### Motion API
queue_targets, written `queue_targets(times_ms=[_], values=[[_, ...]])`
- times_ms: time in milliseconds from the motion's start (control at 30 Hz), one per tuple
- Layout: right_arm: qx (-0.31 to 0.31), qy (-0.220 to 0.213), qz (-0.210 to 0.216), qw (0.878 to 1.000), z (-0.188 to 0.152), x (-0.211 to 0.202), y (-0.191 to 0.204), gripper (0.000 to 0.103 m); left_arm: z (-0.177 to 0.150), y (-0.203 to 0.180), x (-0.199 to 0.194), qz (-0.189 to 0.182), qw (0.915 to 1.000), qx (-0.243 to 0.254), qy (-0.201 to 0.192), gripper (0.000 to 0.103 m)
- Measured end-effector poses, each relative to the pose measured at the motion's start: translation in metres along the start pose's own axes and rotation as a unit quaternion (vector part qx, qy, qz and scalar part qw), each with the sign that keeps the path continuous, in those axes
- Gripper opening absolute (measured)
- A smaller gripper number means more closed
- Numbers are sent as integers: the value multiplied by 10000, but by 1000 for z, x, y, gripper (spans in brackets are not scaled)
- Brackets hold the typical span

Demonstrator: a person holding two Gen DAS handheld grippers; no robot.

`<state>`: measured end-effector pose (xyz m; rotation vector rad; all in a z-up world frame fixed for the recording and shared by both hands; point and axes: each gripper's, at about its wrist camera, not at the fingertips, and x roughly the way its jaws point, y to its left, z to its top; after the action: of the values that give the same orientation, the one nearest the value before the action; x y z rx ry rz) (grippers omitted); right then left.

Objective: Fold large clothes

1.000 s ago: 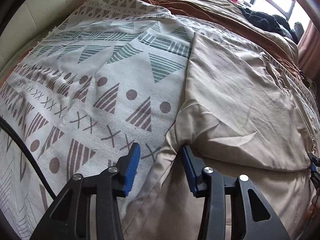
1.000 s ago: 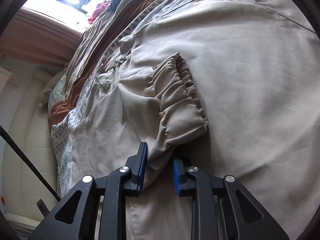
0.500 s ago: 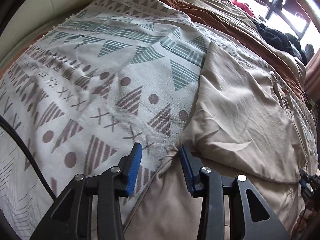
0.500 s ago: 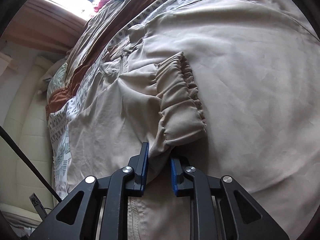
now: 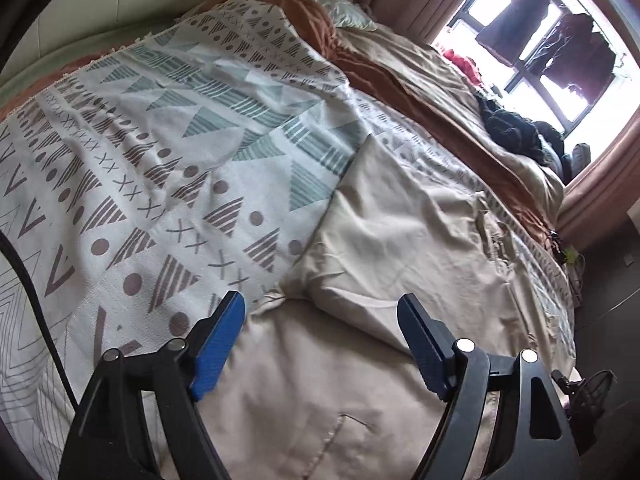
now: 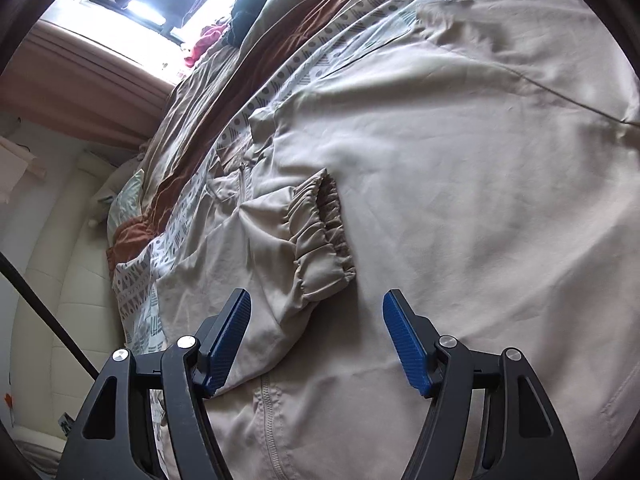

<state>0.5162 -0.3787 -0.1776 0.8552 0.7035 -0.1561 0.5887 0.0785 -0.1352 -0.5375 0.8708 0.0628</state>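
Right gripper [image 6: 316, 336]: my jaws have just been opening and now stand wide; the sleeve fabric they pinched half a second ago lies free between the blue pads, touched by neither.
Left gripper [image 5: 320, 340]: also just opened wide, nothing clamped; a second ago its pads sat at the folded edge, and now they hang above it.
Jacket [image 6: 460, 200]: the large beige garment lies spread on the bed, its zip running up towards my right tool.
Sleeve cuff [image 6: 320, 240]: the gathered elastic cuff rests on the jacket's body, just beyond my right pads, the sleeve laid inward across the front.
Folded panel [image 5: 400, 232]: on my left side, a flap of the jacket lies doubled over onto itself beside the patterned blanket [image 5: 160, 152].
Meaning: I judge both sleeve folds as set down and released; the lengthwise fold looks not yet done.
Far end: rumpled brown bedding [image 5: 400, 80], dark clothes, a bright window [image 5: 540, 40].
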Motion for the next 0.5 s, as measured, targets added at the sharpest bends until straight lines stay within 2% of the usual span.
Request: queue_targets(times_ms=[267,500], values=[[-80,-230,-35,9997,9,-30,-12,67,-12,-30,-5,-188,9994,255,-102,80],[-87,-634,-203,9977,26,-71,-39,67,-28,-62,8,-470,9957,792,28,80]])
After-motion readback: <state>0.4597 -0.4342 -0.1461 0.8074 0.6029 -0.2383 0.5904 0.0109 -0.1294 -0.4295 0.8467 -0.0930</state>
